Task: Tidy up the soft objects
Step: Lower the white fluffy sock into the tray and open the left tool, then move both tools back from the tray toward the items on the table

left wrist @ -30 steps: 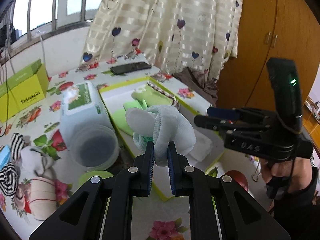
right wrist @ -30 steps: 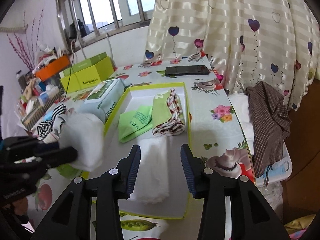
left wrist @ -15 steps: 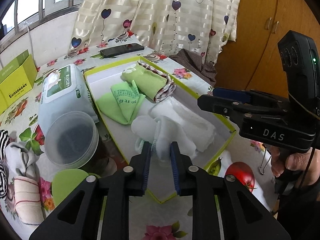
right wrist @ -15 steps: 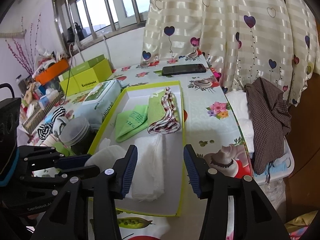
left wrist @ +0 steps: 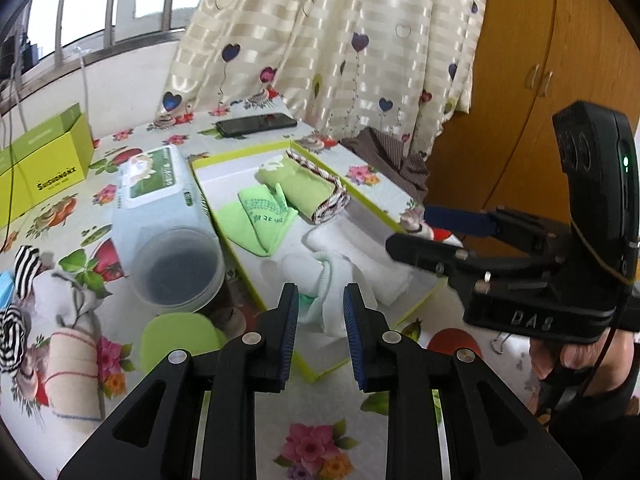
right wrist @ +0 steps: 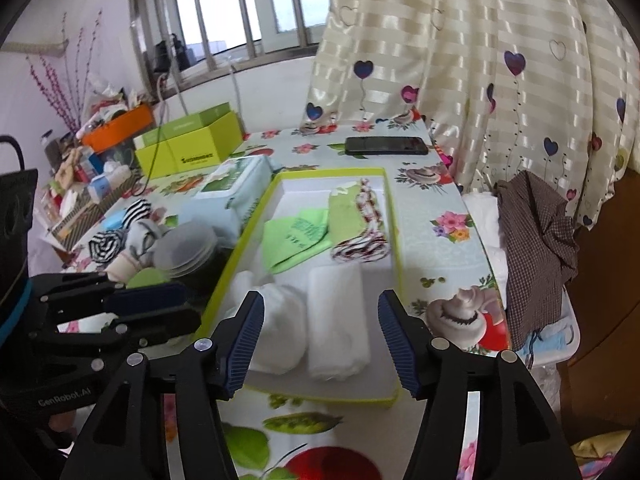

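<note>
A white sock bundle with a green edge (left wrist: 332,284) lies in the near corner of the yellow-rimmed white tray (left wrist: 240,156), beside a rolled white cloth (left wrist: 360,252). My left gripper (left wrist: 320,320) is open just behind the bundle, not touching it. The tray also holds a folded green cloth (left wrist: 260,216) and a green striped-edge roll (left wrist: 308,188). In the right wrist view the bundle (right wrist: 276,320) and the white roll (right wrist: 340,320) lie in the tray (right wrist: 396,232). My right gripper (right wrist: 320,340) is open and empty above the tray's near end.
Left of the tray are a wet-wipes pack (left wrist: 156,188), a clear lidded tub (left wrist: 176,268), a green lid (left wrist: 176,340), striped socks (left wrist: 24,272) and a rolled sock (left wrist: 72,372). A phone (left wrist: 256,124) and a yellow-green box (left wrist: 40,164) lie farther back. A brown checked cloth (right wrist: 536,240) hangs at the right edge.
My left gripper lowered the white sock bundle into the tray's near corner, opened and let it go. The right gripper opened wider and stayed over the tray.
</note>
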`<state>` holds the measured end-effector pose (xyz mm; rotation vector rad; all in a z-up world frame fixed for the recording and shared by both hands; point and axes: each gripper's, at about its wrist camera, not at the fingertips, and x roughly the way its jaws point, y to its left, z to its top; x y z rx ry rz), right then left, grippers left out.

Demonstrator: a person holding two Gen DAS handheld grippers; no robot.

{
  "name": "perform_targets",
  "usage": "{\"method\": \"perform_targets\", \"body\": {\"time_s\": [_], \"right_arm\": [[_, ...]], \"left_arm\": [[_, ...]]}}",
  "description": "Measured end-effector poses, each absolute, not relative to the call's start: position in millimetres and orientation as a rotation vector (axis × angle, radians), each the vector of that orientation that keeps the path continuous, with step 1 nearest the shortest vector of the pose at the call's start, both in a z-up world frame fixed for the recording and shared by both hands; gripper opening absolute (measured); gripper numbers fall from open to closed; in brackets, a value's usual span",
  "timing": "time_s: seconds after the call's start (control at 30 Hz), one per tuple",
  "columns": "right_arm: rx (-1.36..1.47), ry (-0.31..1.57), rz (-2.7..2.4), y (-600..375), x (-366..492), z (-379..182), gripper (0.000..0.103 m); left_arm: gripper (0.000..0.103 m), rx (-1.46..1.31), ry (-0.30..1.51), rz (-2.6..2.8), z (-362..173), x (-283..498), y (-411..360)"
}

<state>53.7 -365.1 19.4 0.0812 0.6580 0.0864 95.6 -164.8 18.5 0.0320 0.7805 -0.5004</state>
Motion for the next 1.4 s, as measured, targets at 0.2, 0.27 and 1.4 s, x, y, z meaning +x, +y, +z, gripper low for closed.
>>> {"method": "perform_targets", "body": {"time_s": [0.2,0.27,1.4], "right_arm": [[0.041,0.666,0.088,-344.1,38.4,25.5,0.062],[0.031,0.668,0.090,-338.4,34.1,27.2,0.062],[-0.109,0.666,0.205,-248.2,17.8,41.6,0.064]], "left_arm": [[0.024,0.011,0.752,-0.484,27.9,76.3,-152.8],[0.024,0.004,0.742,-0.478,31.3,70.0,-147.9],[0.024,-0.111,0.685,-0.341,38.6,26.5,-65.0]]}}
